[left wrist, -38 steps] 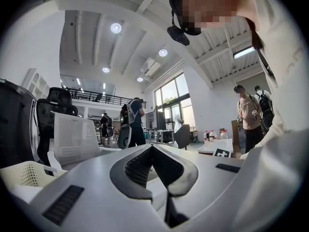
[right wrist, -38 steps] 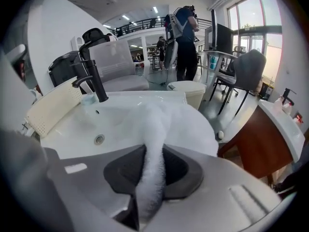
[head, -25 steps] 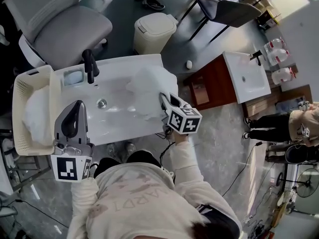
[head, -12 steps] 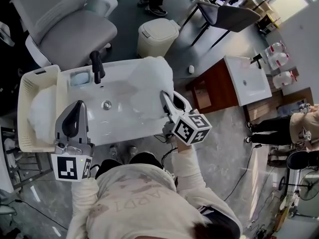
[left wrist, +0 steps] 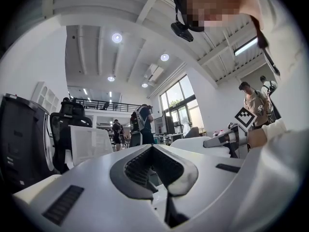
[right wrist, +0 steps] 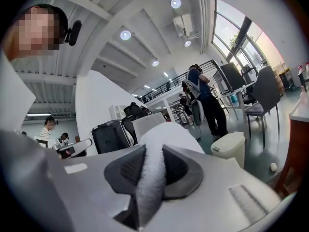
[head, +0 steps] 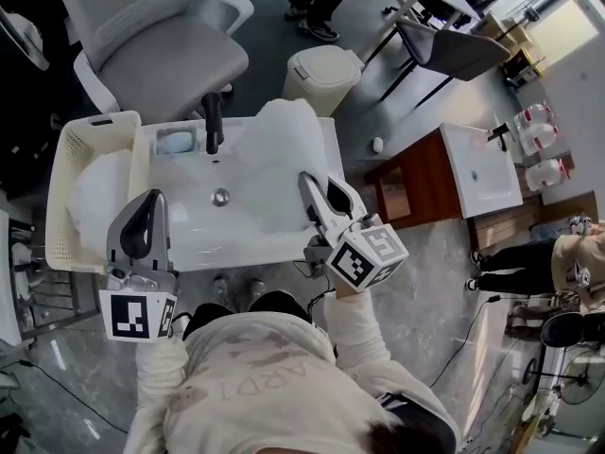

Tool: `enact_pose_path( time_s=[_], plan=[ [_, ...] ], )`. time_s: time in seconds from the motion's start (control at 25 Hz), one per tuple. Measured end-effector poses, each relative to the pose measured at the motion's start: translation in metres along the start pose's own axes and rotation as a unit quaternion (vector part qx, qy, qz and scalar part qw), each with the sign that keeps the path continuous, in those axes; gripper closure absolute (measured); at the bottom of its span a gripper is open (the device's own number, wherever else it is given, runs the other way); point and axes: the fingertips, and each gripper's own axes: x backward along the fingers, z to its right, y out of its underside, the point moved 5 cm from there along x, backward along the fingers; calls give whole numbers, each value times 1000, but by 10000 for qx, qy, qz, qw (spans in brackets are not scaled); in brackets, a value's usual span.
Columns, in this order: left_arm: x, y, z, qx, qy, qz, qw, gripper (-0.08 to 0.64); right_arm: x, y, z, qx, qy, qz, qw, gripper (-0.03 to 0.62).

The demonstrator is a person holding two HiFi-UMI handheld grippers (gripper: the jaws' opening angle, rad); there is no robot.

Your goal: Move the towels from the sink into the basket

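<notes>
Grey workshop floor seen from above, with a white sink (head: 189,242) at centre.

Right tongs (head: 318,193): closed on a fold of white towel (head: 282,154), the pile pinched between both pads. A second ago these tongs stood lower and the towel lay slumped at the sink's right end. It now rises as a tall mound over the right half of the basin, reaching the back edge. It reads as lifted, though whether its lower hem has cleared the basin cannot be told from above.

Left tongs (head: 144,218): jaws drawn together with nothing between them, held level over the sink's front-left corner.

Outward: drain (head: 220,197) bare in the basin's middle. A black tap (head: 214,121) and a small dish (head: 175,141) sit along the back edge. The basket (head: 59,187) stands against the sink's left edge and already holds another towel (head: 99,197). Beyond the back edge are an office chair (head: 161,50) and a lidded bin (head: 326,69).

Meaning for the task: the pickup of the last towel visible in the sink is judged complete, and the carry is beginning. What remains is a leftward pass across the basin to the basket, then release.

Risk: trailing cloth may drag on the tap or catch the basket's rim, so the load should travel high, or along the front edge.
</notes>
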Motion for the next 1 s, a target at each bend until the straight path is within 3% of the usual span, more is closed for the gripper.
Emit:
enact_pose_path(
  time_s=[0.56,1.0],
  plan=[
    [49,1,-49,-26,-772,-7,9970,555,-50,-23,-87,292,-1160,322,9923,512],
    [95,-2,-82,-22,-1411,-47,9900,555,-82,-35,-155,416,-2041,373,9773,512]
  ],
)
